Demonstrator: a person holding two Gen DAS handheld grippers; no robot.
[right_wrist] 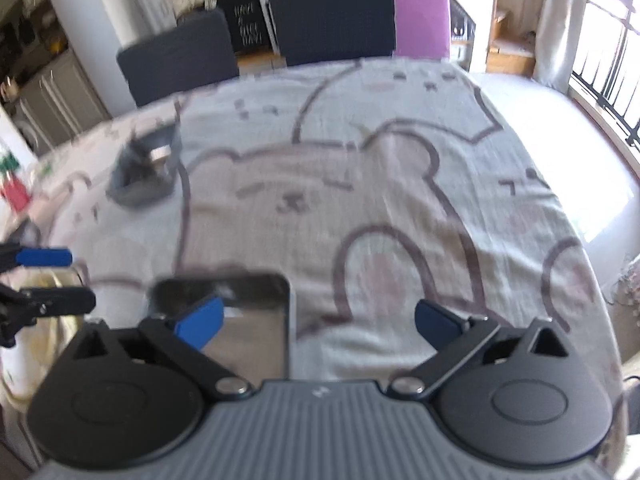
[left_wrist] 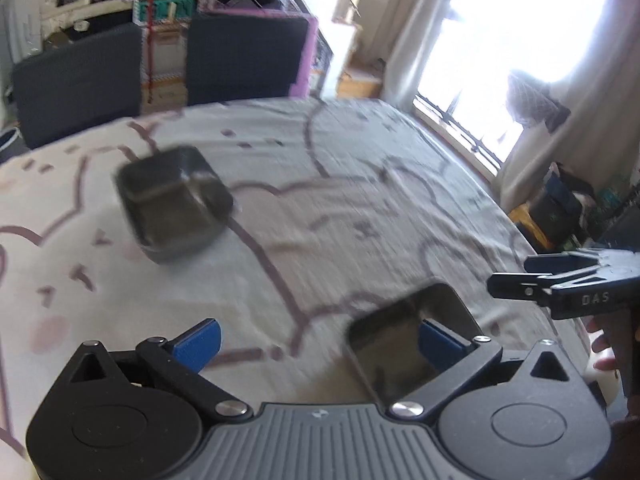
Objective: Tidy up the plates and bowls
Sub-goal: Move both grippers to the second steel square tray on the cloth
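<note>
On the tablecloth (left_wrist: 360, 168) two dark square dishes are seen | left gripper (left_wrist: 320, 340) spread apart | right gripper (right_wrist: 320, 320) spread apart | far dish (right_wrist: 144, 168) blurred | cream item (right_wrist: 36, 320) at right view's left edge cut off.

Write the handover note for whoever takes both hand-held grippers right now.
Left hand-held gripper: open, holding nothing, over the near part of the table.
Right hand-held gripper: open, holding nothing, beside the left one.
Things: a dark square bowl sits alone farther out on the bear-print tablecloth. A dark square plate lies flat near the table's front edge, under the left gripper's right finger and the right gripper's left finger.
Done: nothing stacked or grouped that these blurred views show.
Left: probably pick up the near plate first, then bring plate and bowl together.
</note>
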